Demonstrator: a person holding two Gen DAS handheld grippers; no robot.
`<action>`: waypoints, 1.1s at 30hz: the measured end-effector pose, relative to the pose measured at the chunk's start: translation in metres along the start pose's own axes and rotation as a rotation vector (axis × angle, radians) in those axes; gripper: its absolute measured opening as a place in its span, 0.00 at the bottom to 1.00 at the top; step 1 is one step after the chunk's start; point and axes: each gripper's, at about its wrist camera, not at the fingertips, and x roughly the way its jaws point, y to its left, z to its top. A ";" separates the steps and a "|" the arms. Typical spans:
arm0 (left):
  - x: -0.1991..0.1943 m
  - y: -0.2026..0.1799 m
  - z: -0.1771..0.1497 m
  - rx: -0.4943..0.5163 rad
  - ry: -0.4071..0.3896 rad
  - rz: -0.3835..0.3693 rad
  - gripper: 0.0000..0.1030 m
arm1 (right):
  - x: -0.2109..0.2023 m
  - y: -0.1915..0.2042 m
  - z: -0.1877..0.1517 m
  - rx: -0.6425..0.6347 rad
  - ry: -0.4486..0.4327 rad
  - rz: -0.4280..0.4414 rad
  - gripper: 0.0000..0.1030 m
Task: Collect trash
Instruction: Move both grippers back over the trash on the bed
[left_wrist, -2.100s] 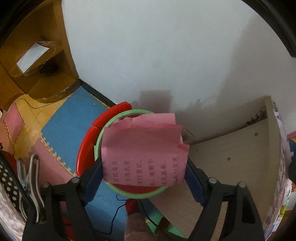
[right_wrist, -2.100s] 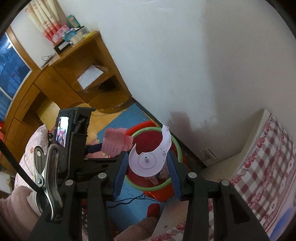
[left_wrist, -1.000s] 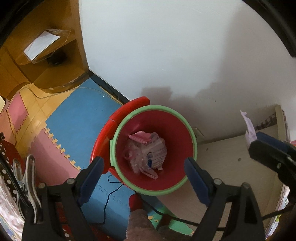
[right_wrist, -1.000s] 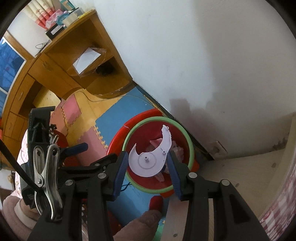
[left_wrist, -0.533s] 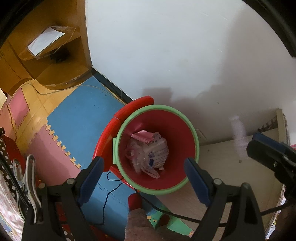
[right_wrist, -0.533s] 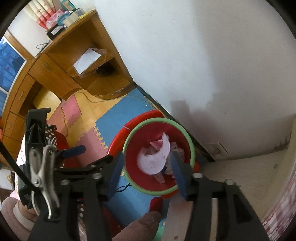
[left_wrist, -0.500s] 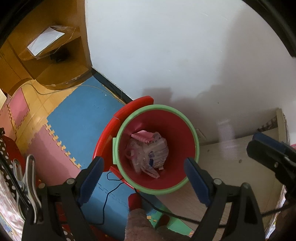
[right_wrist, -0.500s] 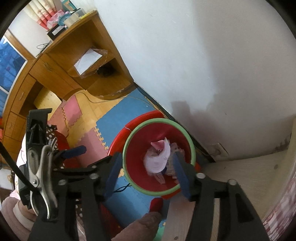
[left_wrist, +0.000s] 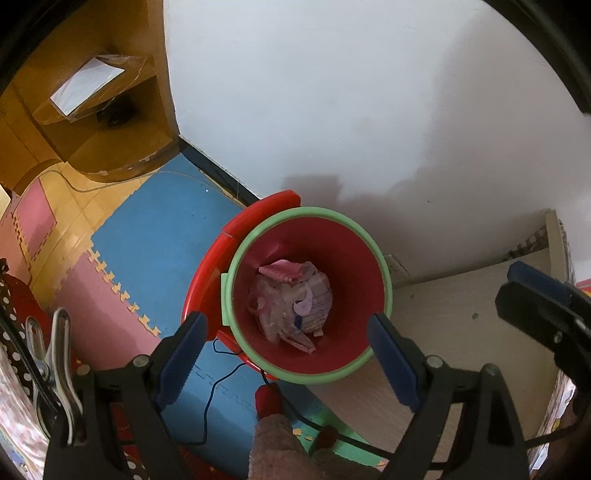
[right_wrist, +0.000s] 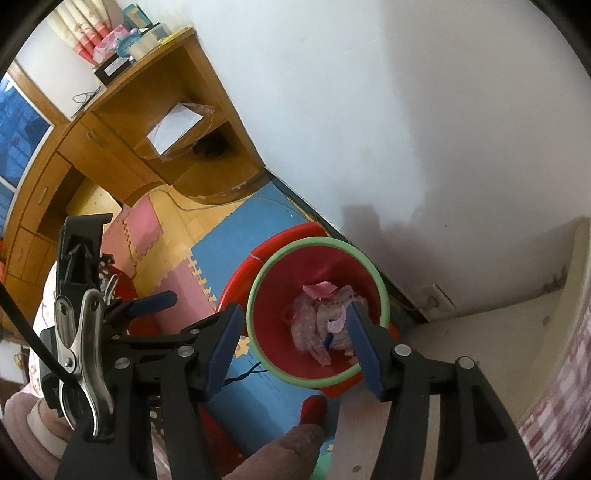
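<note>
Both grippers hang over the red plastic bin w/ green rim (left_wrist: 384, 284), which sits on the blue foam floor mat (left_wrist: 159, 236) by the white wall; left gripper (left_wrist: 288, 354) and right gripper (right_wrist: 293, 345) each have their blue-padded fingers spread wide w/ nothing between them. The trash, a crumpled pile of pink and white paper plus a pale lilac plastic piece (left_wrist: 304, 304), lies at the bin's bottom. Risk from here, as a judgement: a low sweep away could clip the rim or snag the thin black cable (left_wrist: 218, 384) just beside the base, tipping the bin.
</note>
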 end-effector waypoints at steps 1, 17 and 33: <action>-0.001 -0.001 -0.001 0.001 -0.001 -0.005 0.89 | -0.002 0.000 -0.001 0.002 -0.005 -0.002 0.57; -0.049 -0.006 -0.025 -0.009 -0.057 -0.020 0.89 | -0.062 0.014 -0.037 0.016 -0.127 0.037 0.57; -0.153 -0.026 -0.098 -0.051 -0.190 0.001 0.89 | -0.147 0.031 -0.100 -0.072 -0.227 0.163 0.57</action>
